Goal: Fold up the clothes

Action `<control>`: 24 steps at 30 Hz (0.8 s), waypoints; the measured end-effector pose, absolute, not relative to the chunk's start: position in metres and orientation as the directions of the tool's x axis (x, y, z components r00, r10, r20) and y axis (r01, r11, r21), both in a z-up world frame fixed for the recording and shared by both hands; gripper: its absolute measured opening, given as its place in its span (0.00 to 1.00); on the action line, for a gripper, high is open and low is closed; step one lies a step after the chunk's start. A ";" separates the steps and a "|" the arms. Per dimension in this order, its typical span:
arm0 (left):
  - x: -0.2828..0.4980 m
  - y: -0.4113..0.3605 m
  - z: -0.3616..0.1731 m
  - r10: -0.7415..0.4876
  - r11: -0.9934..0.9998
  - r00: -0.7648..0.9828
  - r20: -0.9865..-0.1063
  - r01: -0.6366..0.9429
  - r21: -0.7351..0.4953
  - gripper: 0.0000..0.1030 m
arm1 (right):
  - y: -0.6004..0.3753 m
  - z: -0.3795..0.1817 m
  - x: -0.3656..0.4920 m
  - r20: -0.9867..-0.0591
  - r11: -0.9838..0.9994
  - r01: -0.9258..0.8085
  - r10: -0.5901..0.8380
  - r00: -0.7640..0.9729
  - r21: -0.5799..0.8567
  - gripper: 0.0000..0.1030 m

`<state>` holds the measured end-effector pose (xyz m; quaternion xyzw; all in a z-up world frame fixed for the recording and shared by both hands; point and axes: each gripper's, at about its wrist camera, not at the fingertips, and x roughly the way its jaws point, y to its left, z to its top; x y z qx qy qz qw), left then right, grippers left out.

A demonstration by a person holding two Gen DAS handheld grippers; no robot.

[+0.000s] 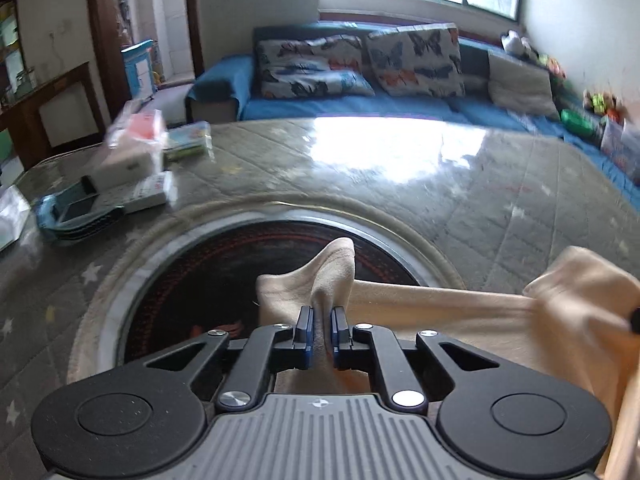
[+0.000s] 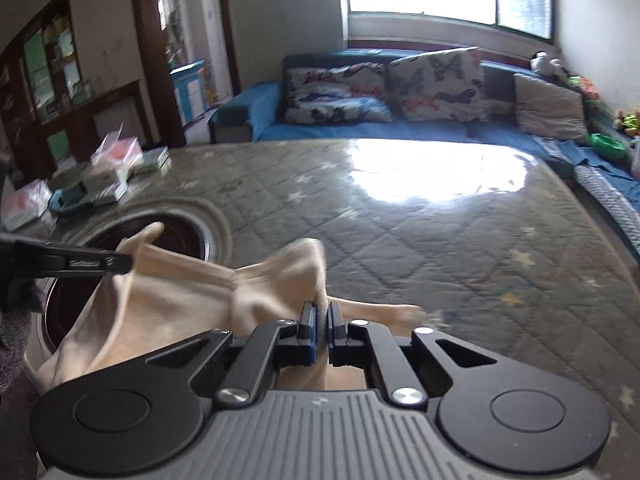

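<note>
Your left gripper (image 1: pixel 321 330) and right gripper (image 2: pixel 320 330) are both clamped on the cloth (image 2: pixel 180 292), stretched between them above the table (image 2: pixel 400 232). Step: grasp made. Next, probably lift together, keeping the edge taut

I counted one cream garment (image 2: pixel 192 292), two grippers, left (image 1: pixel 322 320) and right (image 2: pixel 321 316), and three cushions upper right: two butterfly-print (image 2: pixel 440 84), one plain grey (image 2: pixel 550 106).
</note>
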<state>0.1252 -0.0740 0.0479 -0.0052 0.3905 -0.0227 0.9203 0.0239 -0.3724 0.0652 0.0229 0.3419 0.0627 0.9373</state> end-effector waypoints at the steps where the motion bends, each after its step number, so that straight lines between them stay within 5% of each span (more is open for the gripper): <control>1: 0.119 -0.067 0.052 -0.051 0.999 0.701 -0.712 0.029 -0.043 0.09 | -0.380 0.069 0.016 -0.626 0.993 -0.079 0.118 0.771 0.089 0.04; 10: 0.080 -0.023 0.067 -0.062 0.996 0.723 -0.688 0.005 -0.086 0.09 | -0.448 0.083 -0.061 -0.555 0.978 0.155 -0.054 0.830 0.137 0.04; 24: 0.070 -0.011 0.051 -0.038 0.997 0.718 -0.695 -0.019 -0.075 0.13 | -0.499 0.042 -0.115 -0.645 0.936 0.319 -0.152 0.749 0.150 0.05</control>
